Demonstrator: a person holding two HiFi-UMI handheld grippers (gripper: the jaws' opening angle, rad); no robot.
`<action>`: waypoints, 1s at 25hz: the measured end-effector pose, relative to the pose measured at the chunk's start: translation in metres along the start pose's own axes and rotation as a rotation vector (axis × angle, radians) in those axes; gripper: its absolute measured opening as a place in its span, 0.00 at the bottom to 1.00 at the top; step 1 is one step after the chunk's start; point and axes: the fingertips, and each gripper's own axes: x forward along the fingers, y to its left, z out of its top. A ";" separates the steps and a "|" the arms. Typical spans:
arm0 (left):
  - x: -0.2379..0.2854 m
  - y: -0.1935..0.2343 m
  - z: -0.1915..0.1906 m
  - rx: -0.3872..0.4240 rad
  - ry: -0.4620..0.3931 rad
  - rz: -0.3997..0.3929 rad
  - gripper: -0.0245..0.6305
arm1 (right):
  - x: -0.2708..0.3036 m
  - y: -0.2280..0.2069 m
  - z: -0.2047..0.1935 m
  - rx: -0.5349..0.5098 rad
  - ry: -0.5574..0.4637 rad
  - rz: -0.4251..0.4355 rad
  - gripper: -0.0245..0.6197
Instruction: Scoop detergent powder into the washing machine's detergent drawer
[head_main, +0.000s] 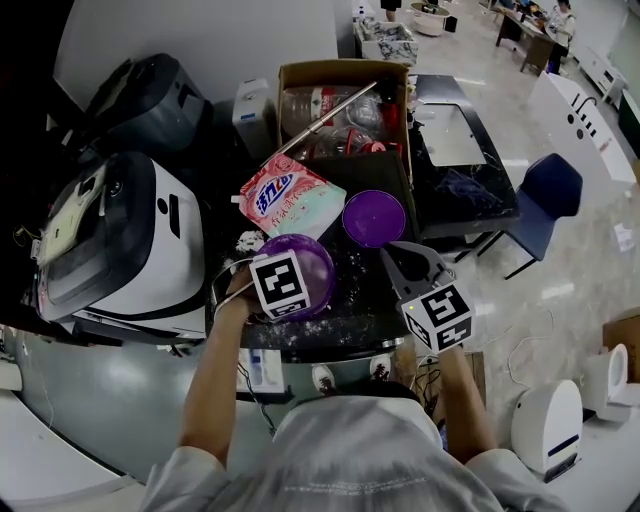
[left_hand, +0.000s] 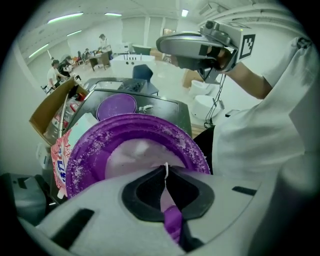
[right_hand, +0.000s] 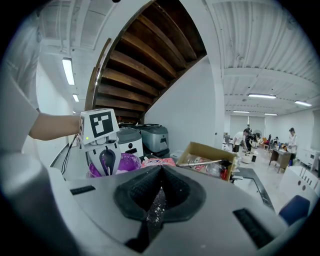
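My left gripper (head_main: 285, 268) is shut on the handle tab of a purple scoop bowl (head_main: 312, 270), held over the dark table. In the left gripper view the bowl (left_hand: 95, 150) fills the middle; its rim is dusted with white grains and its inside looks pale. The pink detergent bag (head_main: 290, 195) lies just beyond the bowl. A white washing machine (head_main: 130, 235) stands to the left; I cannot make out its drawer. My right gripper (head_main: 402, 254) hovers right of the bowl, shut and empty, with powder specks on its pads (right_hand: 152, 207). From there I see the left gripper (right_hand: 104, 159).
A second purple dish (head_main: 374, 217) sits right of the bag. An open cardboard box (head_main: 345, 75) with bottles stands behind it. A dark grey appliance (head_main: 150, 100) is at the back left. Spilled powder speckles the table (head_main: 360, 300). A blue chair (head_main: 545, 195) stands far right.
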 end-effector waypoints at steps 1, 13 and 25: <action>-0.002 -0.002 0.000 -0.007 -0.014 -0.015 0.06 | 0.000 0.000 0.000 0.000 0.000 0.001 0.04; -0.037 -0.011 0.006 -0.138 -0.291 -0.100 0.06 | 0.012 0.011 0.010 -0.014 -0.015 0.049 0.04; -0.083 0.014 -0.008 -0.420 -0.748 -0.011 0.06 | 0.037 0.025 0.035 -0.046 -0.055 0.081 0.05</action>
